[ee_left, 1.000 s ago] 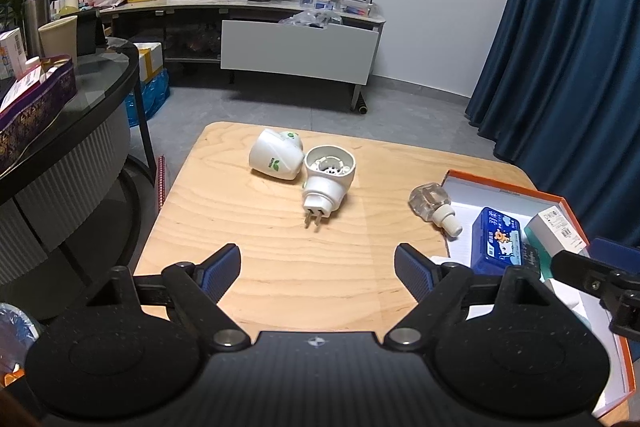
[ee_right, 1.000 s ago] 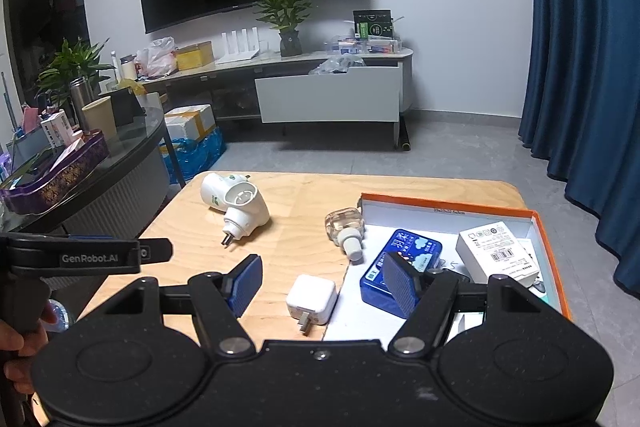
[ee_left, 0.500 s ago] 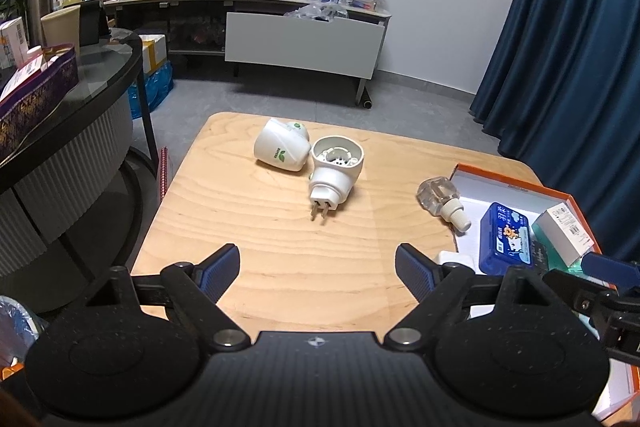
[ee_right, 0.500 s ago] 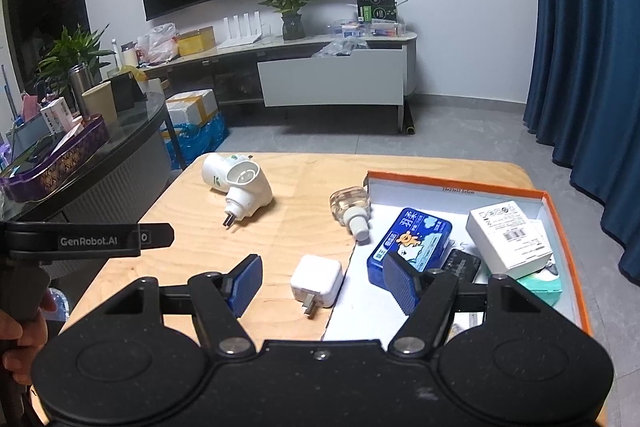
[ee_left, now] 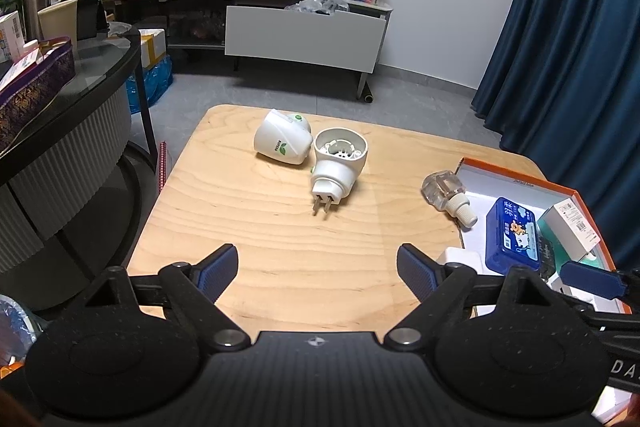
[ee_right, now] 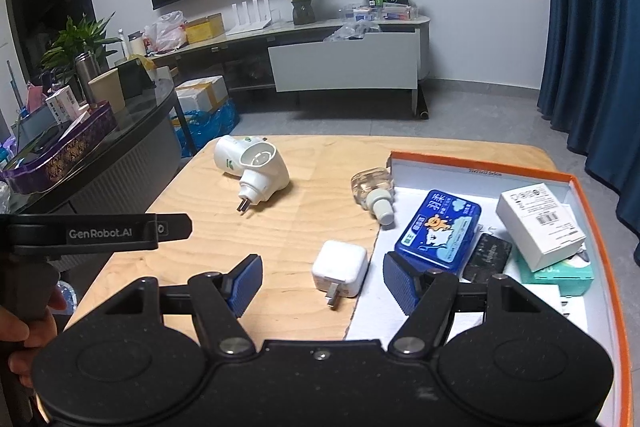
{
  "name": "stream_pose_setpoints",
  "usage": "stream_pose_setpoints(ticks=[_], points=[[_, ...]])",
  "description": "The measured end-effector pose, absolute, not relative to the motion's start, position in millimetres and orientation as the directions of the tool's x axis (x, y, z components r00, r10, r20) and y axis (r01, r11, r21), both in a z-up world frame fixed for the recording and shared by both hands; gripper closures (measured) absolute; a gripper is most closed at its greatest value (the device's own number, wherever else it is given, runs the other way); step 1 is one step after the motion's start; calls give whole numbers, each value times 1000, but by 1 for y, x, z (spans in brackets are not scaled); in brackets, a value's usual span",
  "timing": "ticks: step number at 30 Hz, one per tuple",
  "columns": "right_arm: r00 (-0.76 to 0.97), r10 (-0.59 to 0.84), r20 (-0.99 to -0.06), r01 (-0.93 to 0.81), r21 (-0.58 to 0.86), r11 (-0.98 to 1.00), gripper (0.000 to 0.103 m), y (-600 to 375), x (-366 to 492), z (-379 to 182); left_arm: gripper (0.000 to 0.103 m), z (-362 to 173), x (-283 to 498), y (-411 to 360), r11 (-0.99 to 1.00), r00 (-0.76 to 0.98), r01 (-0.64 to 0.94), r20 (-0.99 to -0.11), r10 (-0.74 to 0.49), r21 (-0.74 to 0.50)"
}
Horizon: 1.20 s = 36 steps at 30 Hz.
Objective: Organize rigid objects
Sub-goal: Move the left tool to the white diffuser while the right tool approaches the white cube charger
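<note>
Both grippers are open and empty. The right gripper (ee_right: 322, 281) lines up on the white charger (ee_right: 340, 269), at six o'clock from the clear bottle (ee_right: 374, 193), likely to put it in the orange box (ee_right: 600, 227). The left gripper (ee_left: 316, 269) waits.

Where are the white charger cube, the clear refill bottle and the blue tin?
white charger cube (ee_right: 340, 263), right wrist view, top face
clear refill bottle (ee_right: 370, 185), right wrist view, glass body
blue tin (ee_right: 438, 229), right wrist view, printed lid

pale wood-grain table (ee_right: 304, 183); white box (ee_right: 600, 211) with an orange rim; blue tin (ee_right: 438, 231) printed with a cartoon and clouds; white charger cube (ee_right: 339, 267); white plug-in heater (ee_left: 338, 163); white cap (ee_left: 282, 143) bearing green leaves; navy curtain (ee_left: 576, 47); purple gold-patterned tray (ee_right: 60, 159)
</note>
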State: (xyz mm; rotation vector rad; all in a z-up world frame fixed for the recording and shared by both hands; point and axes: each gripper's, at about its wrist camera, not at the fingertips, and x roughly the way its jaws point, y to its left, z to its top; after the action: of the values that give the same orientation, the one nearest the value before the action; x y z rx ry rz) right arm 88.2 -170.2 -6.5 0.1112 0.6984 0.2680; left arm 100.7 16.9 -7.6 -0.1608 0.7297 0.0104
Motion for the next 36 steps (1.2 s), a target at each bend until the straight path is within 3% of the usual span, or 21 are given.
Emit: stream_pose_setpoints(ticks=[13,32,34,36], points=[[708,289,-644,-207,202,957,23,-162,101,-22,13,-18,129,16,992,739,-49,-673,-42,-115],[696,275,-663,-161,229,960,23,-177,118,-48,7,-63,230,4,998,749,-7,-662,-34,-59],[695,274,-665,-164,225,960,23,-176,119,-50,8,-66,235,3,998,746,-7,-665,-40,-68],[691,276,-668,-163,227,960,23,-176,121,-53,16,-69,237,1,998,745,-4,-666,-41,-66]])
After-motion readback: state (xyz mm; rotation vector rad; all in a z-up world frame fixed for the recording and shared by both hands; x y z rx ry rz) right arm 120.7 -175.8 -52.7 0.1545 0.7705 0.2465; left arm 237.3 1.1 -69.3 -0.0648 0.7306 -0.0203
